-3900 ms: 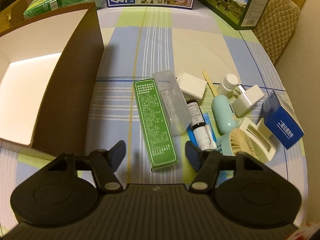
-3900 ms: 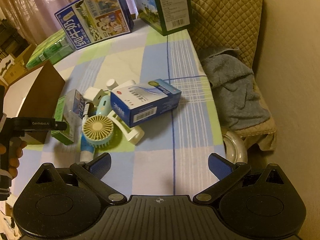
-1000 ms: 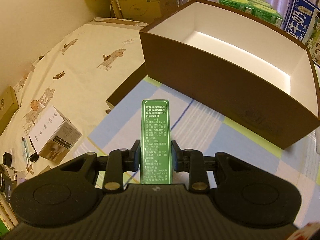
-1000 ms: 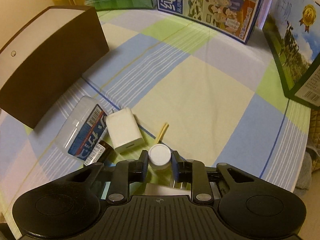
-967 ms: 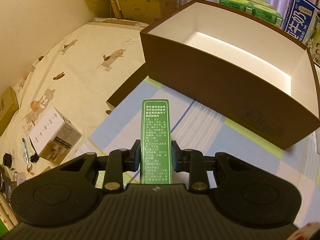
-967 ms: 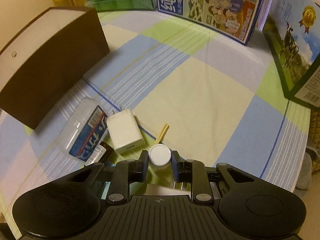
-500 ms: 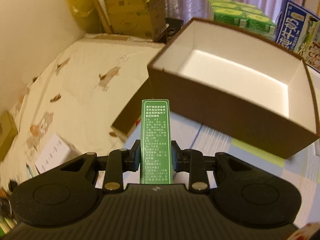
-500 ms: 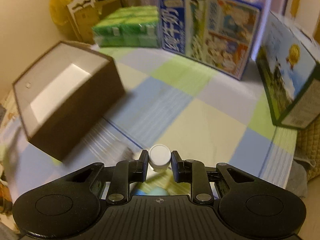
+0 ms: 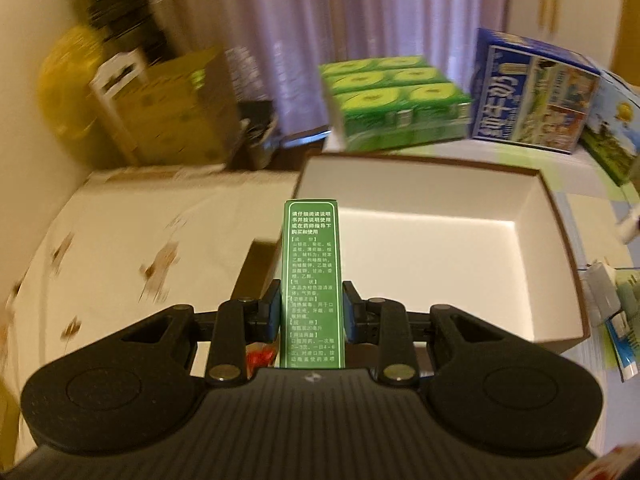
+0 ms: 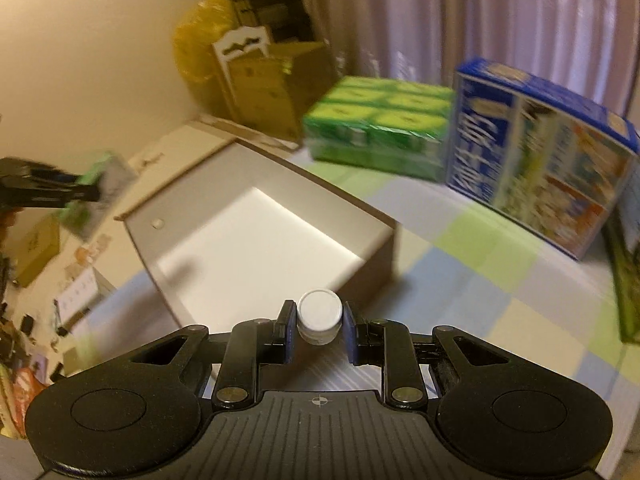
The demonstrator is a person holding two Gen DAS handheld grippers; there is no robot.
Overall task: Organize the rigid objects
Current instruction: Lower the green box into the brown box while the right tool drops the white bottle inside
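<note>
My left gripper (image 9: pixel 311 312) is shut on a long green medicine box (image 9: pixel 310 264), which sticks out forward over the near left corner of the open brown box (image 9: pixel 556 216) with a white inside. My right gripper (image 10: pixel 318 330) is shut on a small white-capped bottle (image 10: pixel 319 314), held above the table by the brown box's (image 10: pixel 384 256) near right corner. In the right wrist view the left gripper (image 10: pixel 86 192) shows blurred at the far left with the green medicine box (image 10: pixel 102 190) in it. The brown box holds nothing that I can see.
Green drink cartons (image 9: pixel 394 100) and a blue milk carton (image 9: pixel 532 92) stand at the table's back. Loose small items (image 9: pixel 612 300) lie right of the brown box. Left of the table are a patterned cream surface (image 9: pixel 120 248), cardboard boxes (image 10: pixel 272 80) and a yellow bag (image 10: pixel 196 40).
Both grippers rose and swung toward the brown box, each keeping its hold. The left view now looks down into the box; the right one left the pile of small items behind.
</note>
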